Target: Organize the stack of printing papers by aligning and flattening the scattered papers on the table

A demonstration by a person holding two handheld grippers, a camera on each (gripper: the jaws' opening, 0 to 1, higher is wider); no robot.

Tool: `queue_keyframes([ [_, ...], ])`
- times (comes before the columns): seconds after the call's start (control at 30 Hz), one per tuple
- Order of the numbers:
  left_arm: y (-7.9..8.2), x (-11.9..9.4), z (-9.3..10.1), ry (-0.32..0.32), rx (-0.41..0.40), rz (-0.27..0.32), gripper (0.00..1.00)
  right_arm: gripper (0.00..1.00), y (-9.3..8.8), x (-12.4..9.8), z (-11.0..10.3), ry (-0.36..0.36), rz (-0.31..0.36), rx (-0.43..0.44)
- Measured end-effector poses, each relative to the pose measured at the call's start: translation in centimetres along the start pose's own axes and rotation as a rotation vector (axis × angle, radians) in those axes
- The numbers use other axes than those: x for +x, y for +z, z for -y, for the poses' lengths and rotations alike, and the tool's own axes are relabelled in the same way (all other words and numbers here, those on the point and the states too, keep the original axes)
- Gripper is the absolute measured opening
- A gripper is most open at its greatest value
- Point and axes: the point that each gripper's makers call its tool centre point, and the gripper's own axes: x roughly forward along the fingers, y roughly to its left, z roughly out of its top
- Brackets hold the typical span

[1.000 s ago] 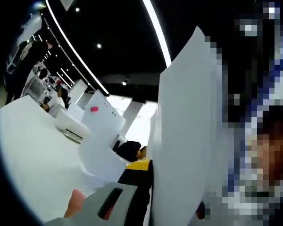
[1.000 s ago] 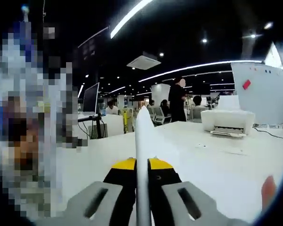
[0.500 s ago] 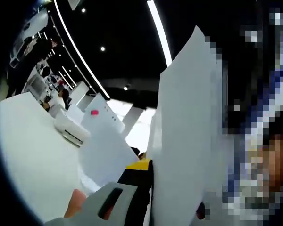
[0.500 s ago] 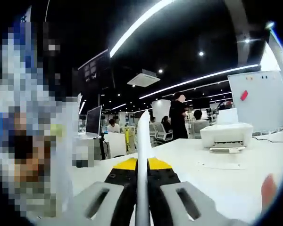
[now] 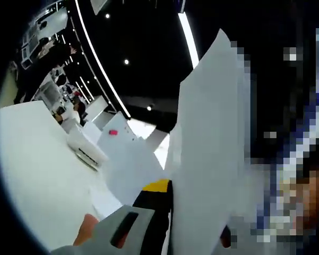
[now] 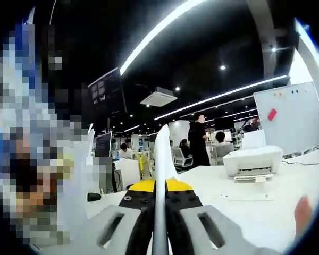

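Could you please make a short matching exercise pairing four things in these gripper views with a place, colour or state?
Things:
1. paper stack
2. printer
3. magnet
4. monitor

Descriptions:
A. red, on the whiteboard
B. dark screen, left of the claw
C. pinched edge-on in the right claw
D. white, sitting on the table

Pairs: 1-C, 2-D, 3-A, 4-B

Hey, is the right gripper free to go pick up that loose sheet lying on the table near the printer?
Probably not yet: the right gripper is shut on the paper stack, so it must release that before taking the loose sheet by the printer.
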Motion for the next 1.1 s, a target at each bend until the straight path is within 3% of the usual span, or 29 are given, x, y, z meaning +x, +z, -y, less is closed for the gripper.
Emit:
queue_keyframes([
  [0.37, 0.8, -1.1, -0.5, 0.014, -0.005, 0.029, 0.06, 0.0, 0.6, 0.3, -0.4, -0.004, -0.006, -0.007],
  [0.7, 0.5, -1.3, -1.6, 0.029, -0.033, 0.04, 0.06, 0.0, 3.2, -0.3, -1.2, 0.006, 0.019, -0.033],
  [1.1, -0.3, -1.0, -3.3, 0.059, -0.11, 0.074, 0.06, 0.0, 7.8, -2.8, -5.1, 0.075, 0.095, -0.082],
])
